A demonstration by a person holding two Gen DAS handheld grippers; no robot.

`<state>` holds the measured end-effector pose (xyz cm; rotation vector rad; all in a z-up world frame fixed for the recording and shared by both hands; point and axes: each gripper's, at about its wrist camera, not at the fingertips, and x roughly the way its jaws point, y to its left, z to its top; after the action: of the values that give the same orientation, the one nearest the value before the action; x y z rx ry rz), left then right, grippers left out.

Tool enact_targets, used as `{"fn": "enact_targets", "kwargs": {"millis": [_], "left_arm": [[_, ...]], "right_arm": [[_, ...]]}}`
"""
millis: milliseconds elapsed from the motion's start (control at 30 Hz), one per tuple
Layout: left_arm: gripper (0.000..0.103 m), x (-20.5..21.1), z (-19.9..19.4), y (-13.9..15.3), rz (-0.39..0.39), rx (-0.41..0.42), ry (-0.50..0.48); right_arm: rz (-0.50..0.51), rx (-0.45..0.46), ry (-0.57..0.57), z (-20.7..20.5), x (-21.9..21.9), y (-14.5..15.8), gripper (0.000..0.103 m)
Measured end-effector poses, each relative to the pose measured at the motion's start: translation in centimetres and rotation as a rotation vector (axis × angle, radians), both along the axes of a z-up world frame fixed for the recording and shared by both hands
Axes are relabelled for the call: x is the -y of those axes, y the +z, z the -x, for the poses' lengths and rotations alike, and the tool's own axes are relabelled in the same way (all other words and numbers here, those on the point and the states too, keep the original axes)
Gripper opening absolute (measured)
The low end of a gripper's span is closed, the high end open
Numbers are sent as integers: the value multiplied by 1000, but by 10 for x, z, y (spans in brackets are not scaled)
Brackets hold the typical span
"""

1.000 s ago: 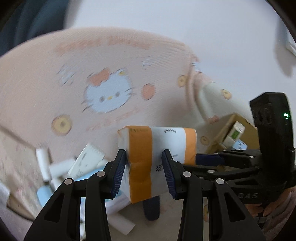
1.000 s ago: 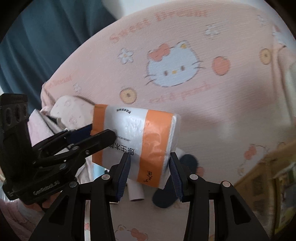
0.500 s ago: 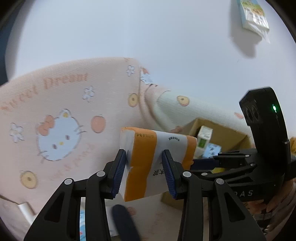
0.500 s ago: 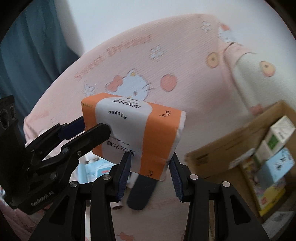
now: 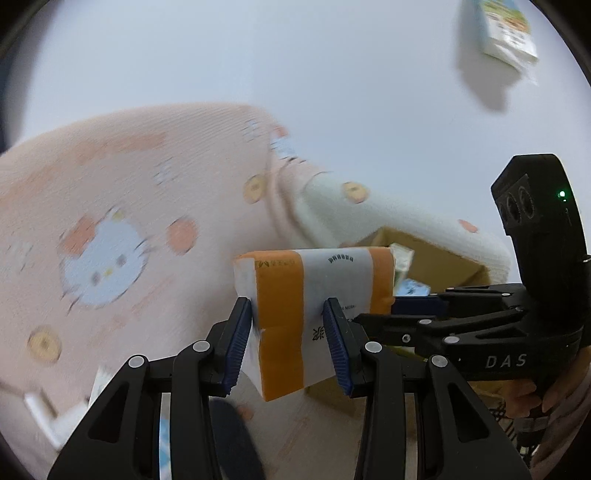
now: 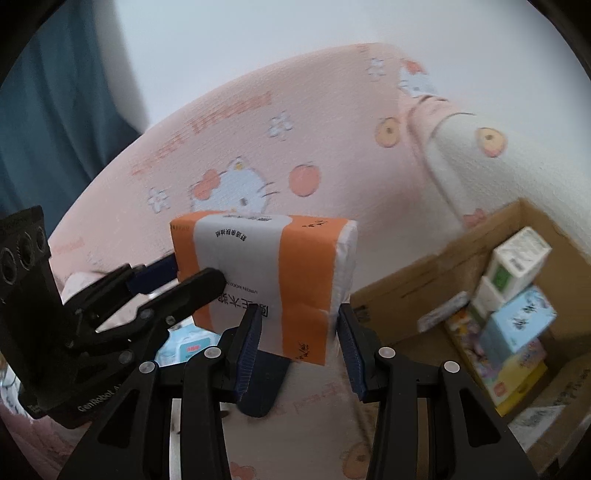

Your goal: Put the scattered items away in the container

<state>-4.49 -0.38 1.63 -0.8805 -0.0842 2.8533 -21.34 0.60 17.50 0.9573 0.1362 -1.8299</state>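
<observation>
Soft, even daylight, no glare. Strong fisheye bend w/ dark vignette at corners. Pink cartoon-cat print blanket (image 5: 110,229) motion-blurred in left view, sharper in right. Hanging white packet (image 5: 509,33) casts grey shadow on pale wall (image 5: 295,55).

Both grippers clamp tissue pack (image 6: 266,273) (orange-white) aloft near cardboard box (image 6: 417,280).

"DAS" showing in pale letters on black body of right tongs (image 5: 417,317). "GenRobot" showing on black body of left tongs (image 6: 177,277). Tissue pack (image 6: 266,273) carrying printed Chinese characters plus small line starting "VIRGIN WOOD"; rest too small. Red lettering on pink bedsheet (image 6: 295,155) blurring, unreadable.
</observation>
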Motion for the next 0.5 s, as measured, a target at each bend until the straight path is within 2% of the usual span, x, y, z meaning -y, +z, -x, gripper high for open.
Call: {"fn": "enact_targets", "kwargs": {"millis": [100,200,333,433,500], "left_arm": [[44,25,-13,-22,-89,113,74],[44,45,-24,-64,-186,305,121],[44,61,-41,-106,-274,395,211],[44,66,-47,-133,-340,480,251],[44,68,-48,-145,-328,519,269]], "right_arm": [[-38,0,88,-15,23,-12,40],[-122,-24,170,-30,43,-28,40],[-186,30,276,-48,58,-57,40],[-254,37,318,-59,69,-78,40],[-305,38,338,-63,74,-91,40]]}}
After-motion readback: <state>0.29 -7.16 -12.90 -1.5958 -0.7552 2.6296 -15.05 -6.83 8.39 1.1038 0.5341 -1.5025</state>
